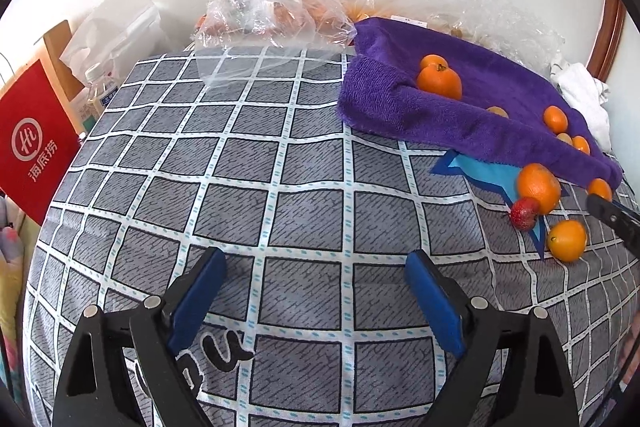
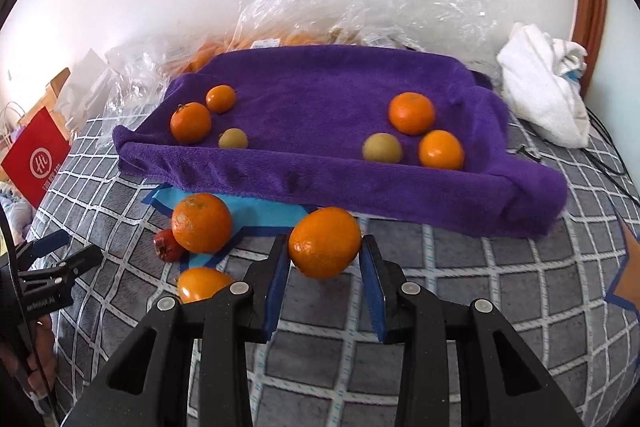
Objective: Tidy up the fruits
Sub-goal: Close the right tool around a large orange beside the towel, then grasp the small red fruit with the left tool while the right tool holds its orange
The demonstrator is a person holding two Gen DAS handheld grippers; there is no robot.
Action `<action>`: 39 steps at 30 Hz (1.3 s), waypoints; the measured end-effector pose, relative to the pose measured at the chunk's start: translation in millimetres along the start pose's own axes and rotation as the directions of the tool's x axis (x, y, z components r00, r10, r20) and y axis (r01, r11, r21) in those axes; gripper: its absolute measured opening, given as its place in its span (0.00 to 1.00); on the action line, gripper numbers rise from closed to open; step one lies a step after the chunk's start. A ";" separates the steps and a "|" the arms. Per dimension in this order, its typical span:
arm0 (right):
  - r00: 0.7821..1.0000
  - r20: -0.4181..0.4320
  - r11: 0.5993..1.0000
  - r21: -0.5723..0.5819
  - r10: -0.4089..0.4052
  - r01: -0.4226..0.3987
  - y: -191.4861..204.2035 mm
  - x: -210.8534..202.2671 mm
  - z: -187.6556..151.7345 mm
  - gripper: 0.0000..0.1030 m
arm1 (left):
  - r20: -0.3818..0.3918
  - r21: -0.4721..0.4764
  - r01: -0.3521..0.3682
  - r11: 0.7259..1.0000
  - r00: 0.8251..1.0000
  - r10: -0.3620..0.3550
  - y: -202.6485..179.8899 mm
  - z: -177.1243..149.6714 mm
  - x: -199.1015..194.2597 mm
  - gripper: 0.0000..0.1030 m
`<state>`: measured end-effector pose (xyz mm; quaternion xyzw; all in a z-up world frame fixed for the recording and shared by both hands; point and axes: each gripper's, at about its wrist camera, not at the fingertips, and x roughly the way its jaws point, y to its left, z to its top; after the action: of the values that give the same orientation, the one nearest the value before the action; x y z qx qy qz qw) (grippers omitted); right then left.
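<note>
right gripper (image 2: 325, 259) clamped on an orange (image 2: 325, 242) before the purple towel tray (image 2: 320, 183); left gripper (image 1: 316, 283) spread apart, empty, above checked cloth (image 1: 280, 195)

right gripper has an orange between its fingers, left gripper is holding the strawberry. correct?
Half right. The right gripper does have an orange between its fingers. The left gripper is open and holds nothing: the left wrist view shows the strawberry lying on the bedspread beside another orange.
</note>
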<state>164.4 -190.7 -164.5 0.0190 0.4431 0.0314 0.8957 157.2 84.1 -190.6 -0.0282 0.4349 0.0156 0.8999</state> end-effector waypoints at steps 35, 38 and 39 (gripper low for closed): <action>0.998 -0.014 0.991 0.118 -0.054 0.056 -62.2 -32.8 -28.4 0.34 | -0.039 -0.010 0.331 0.943 0.943 -0.332 -56.8 22.4 -5.6 0.75; 0.999 -0.015 0.992 0.119 -0.048 0.050 -62.8 -31.8 -28.3 0.34 | -0.038 -0.014 0.362 0.932 0.931 -0.362 -59.9 23.5 -6.0 0.75; 0.999 -0.012 0.991 0.120 -0.050 0.051 -63.5 -32.4 -28.5 0.34 | -0.041 -0.008 0.365 0.931 0.930 -0.365 -63.5 24.5 -4.9 0.75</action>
<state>124.6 -256.2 -160.1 0.0615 0.4483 -0.0181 0.8916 176.6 22.3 -169.1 -0.1090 0.4410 -0.1525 0.8777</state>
